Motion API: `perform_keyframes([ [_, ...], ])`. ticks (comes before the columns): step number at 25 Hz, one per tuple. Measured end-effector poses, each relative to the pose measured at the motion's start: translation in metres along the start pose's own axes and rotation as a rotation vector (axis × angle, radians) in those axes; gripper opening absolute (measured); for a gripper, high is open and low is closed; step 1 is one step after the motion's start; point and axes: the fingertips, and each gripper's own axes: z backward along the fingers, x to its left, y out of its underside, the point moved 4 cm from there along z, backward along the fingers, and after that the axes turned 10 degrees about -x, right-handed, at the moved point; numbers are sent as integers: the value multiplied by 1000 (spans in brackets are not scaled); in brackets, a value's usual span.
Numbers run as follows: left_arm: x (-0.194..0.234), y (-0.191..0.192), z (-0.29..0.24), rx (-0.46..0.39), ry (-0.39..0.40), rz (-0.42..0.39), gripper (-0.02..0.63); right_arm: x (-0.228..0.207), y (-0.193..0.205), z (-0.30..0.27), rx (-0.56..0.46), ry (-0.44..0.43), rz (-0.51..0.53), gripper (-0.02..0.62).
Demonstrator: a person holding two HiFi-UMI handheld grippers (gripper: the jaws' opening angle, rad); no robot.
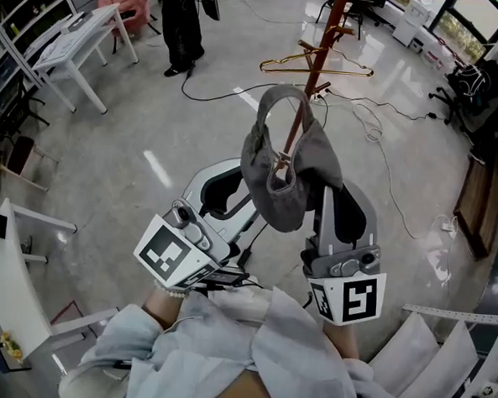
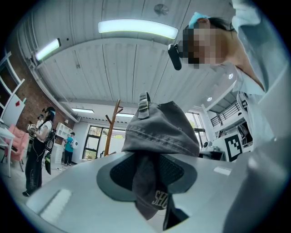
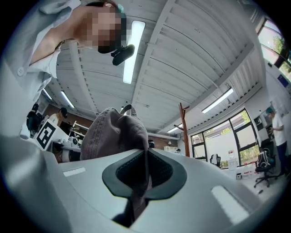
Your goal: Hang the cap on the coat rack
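**Operator:** State of the tongs?

**Technician:** The left tongs point(image 1: 248, 184) are closed on the lower edge of the cap point(image 1: 280, 175), with cloth pinched between the pads. The right tongs point(image 1: 323, 190) are closed on a thin fold of the same cap. Neither is empty.

**Operator:** Location of the cap?

**Technician:** It is held in the air between both tongs, over the floor point(image 1: 152, 129). The crown sags downward. The strap loop point(image 1: 276, 99) is uppermost and open.

**Operator:** Bearing of the coat rack?

**Technician:** The coat rack point(image 1: 326, 39) stands upright, ahead of the cap and beyond it. In the left gripper view it shows left of the cap, and in the right gripper view it shows right of the cap. I judge that it lies on the line between the two tongs, with neither hand clearly nearer. Cap and rack are well apart.

**Operator:** Requirement for the next move?

**Technician:** Probably carry both tongs forward and upward together, and present the strap loop to an upper peg. Note the wire hanger point(image 1: 316, 68) on the rack, which could snag the loop.
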Motion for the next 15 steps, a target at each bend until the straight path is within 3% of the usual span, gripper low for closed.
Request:
perform_keyframes([
  [9,-4,-5,1,-9,-12,-21,133,1,-2,3,-21,-8,-17,17],
  [15,17,5,-15,-25,10,1,133,-10,9,-14,-19,5,14,17],
])
